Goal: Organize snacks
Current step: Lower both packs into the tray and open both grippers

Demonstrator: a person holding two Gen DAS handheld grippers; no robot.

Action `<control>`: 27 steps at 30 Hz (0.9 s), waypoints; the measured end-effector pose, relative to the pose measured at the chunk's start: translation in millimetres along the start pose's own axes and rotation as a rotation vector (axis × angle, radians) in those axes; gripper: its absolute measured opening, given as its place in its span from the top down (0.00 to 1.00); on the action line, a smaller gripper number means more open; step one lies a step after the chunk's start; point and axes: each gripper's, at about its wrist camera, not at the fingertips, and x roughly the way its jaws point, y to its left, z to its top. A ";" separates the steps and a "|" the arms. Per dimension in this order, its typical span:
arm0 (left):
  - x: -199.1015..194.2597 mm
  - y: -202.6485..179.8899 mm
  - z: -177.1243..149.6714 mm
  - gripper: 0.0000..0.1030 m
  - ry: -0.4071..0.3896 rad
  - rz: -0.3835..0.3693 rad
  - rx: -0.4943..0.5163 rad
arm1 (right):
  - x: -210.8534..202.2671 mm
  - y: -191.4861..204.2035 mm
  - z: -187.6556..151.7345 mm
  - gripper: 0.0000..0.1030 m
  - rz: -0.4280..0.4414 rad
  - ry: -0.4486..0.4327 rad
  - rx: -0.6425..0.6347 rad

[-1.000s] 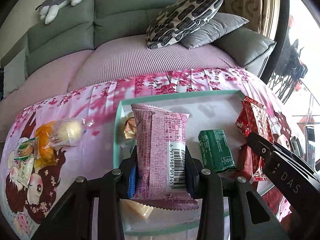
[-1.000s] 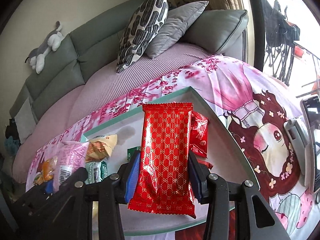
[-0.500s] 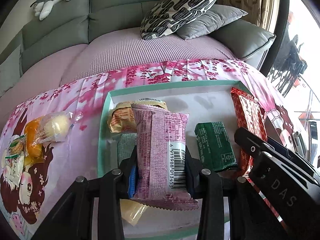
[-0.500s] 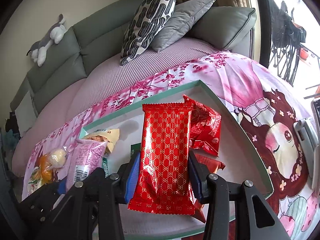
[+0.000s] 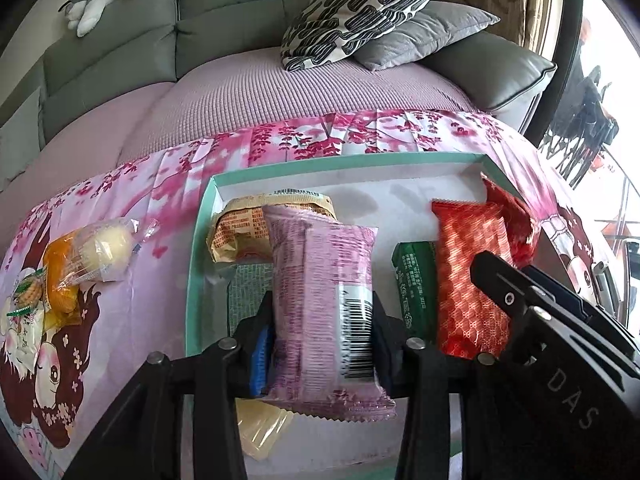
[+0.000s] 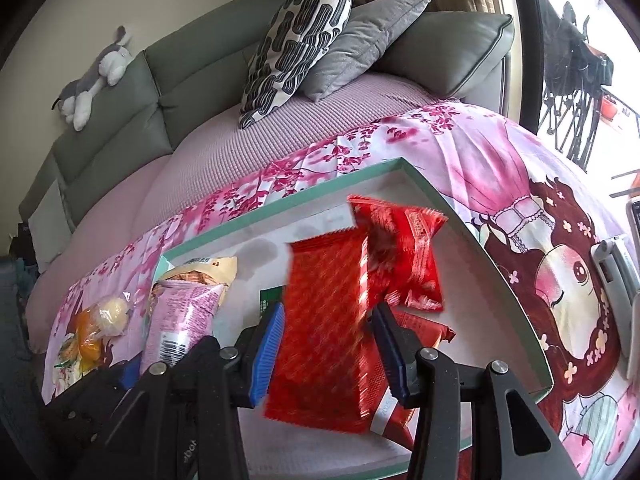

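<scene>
A white tray with a teal rim lies on the pink printed cloth. My left gripper hangs over its left half. Its jaws are opening, and a pink snack packet sits blurred and loose between the pads. In the right wrist view my right gripper is over the tray's right half. Its jaws are also opening, and a red patterned packet slips between them, blurred. Another red packet lies just beyond.
The tray also holds a tan packet, a green packet and a pale yellow packet. Clear-bagged buns and small snacks lie on the cloth at left. A grey sofa with cushions is behind.
Both pairs of jaws have parted a little. The pink and red packets now look blurred and loose between the pads. The left gripper has sunk slightly toward the tray.
</scene>
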 end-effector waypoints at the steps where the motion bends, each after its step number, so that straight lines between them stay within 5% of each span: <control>1: 0.2 0.3 -0.1 0.50 0.003 -0.002 0.000 | -0.5 0.1 -0.1 0.52 -0.001 -0.002 0.000; 19: -20.7 9.5 5.8 0.34 -0.016 0.017 -0.026 | -18.2 -1.7 5.7 0.52 0.002 -0.046 0.008; 27: -25.1 42.0 8.1 0.32 0.004 0.137 -0.146 | -16.4 -2.3 4.7 0.51 0.000 -0.036 0.003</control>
